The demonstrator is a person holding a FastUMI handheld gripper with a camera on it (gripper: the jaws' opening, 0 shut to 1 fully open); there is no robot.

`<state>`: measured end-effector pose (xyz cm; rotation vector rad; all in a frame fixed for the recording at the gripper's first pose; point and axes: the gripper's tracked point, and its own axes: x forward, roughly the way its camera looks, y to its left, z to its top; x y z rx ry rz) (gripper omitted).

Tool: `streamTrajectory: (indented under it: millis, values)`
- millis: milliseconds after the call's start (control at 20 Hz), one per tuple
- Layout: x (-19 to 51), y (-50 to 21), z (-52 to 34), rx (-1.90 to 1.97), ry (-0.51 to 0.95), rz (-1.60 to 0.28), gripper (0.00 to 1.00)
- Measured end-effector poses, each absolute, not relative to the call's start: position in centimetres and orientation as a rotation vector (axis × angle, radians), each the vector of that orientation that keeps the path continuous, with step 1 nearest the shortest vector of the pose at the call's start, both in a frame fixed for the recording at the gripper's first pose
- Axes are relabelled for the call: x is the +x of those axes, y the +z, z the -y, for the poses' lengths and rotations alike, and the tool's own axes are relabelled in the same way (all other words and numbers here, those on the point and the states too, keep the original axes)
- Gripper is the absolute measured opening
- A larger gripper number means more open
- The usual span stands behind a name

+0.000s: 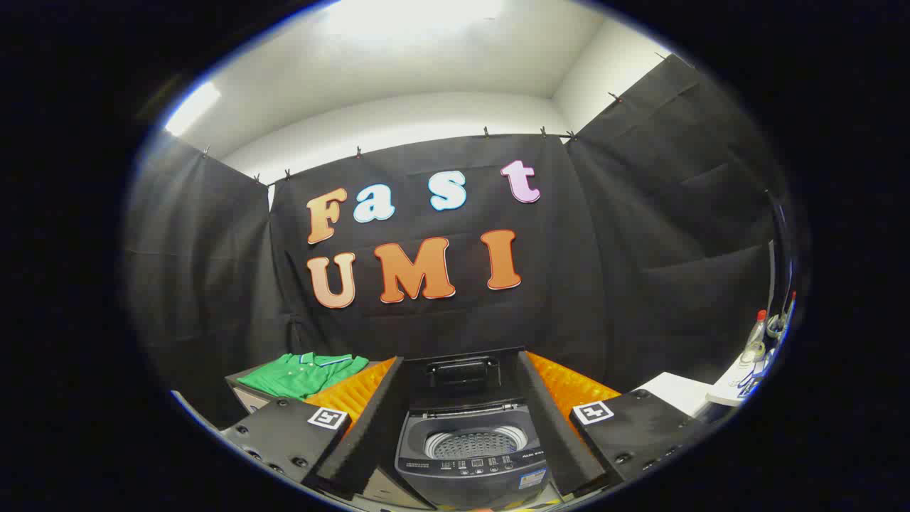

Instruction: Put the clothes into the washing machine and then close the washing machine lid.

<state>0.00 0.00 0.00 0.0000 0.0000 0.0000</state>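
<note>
Gripper agape before lid-up washing machine

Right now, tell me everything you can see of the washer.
The washer is a small dark grey top-loader, plastic by the look, standing upright just ahead of the open tongs, framed between their fingers. Its lid stands raised at the back, baring a pale perforated drum with nothing visible inside. A button panel runs along the front edge. Nothing touches it; the green shirt lies apart.
</note>
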Motion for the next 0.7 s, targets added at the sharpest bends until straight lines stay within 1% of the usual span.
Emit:
streamTrajectory:
  millis: [250, 700]
  values:
    - [1.9, -0.5, -1.9, -0.047, -0.082, -0.029, 0.98]
    - [4.7, 0.8, -8.7, -0.052, -0.124, 0.013, 0.98]
